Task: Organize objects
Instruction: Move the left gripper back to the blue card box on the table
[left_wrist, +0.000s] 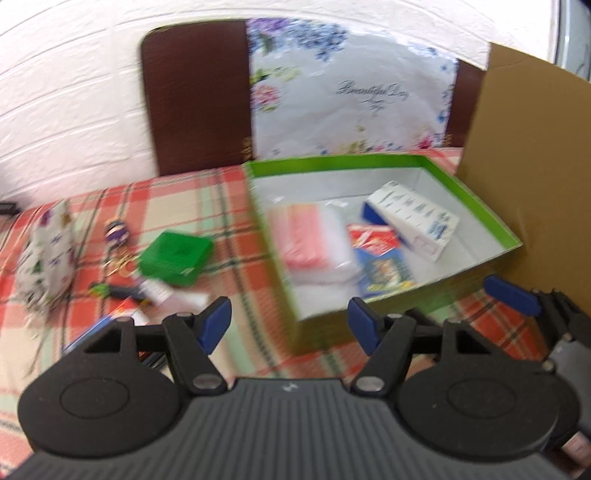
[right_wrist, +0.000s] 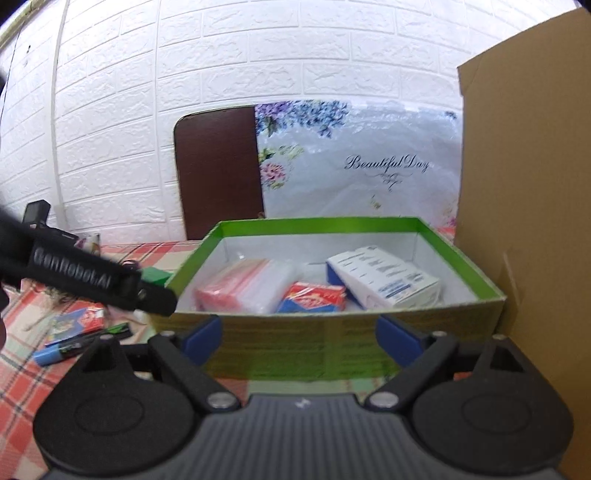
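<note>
A green-rimmed box (left_wrist: 476, 206) stands on the plaid tablecloth (left_wrist: 229, 206); it also shows in the right wrist view (right_wrist: 325, 347). Inside it lie a clear bag of pink items (left_wrist: 310, 240), a white and blue carton (left_wrist: 413, 218) and a red and blue card pack (left_wrist: 376, 251). My left gripper (left_wrist: 290, 325) is open and empty above the box's near left corner. My right gripper (right_wrist: 299, 341) is open and empty just before the box's near wall. Loose on the cloth to the left lie a green case (left_wrist: 175, 258), a keychain figure (left_wrist: 116, 234), a patterned pouch (left_wrist: 48, 251) and markers (right_wrist: 77, 345).
A tall cardboard sheet (right_wrist: 524, 206) stands right of the box. A brown chair back (left_wrist: 199, 99) and a floral plastic bag (left_wrist: 351, 96) are behind the table, against a white brick wall. The left gripper's black body (right_wrist: 92, 280) crosses the right wrist view's left side.
</note>
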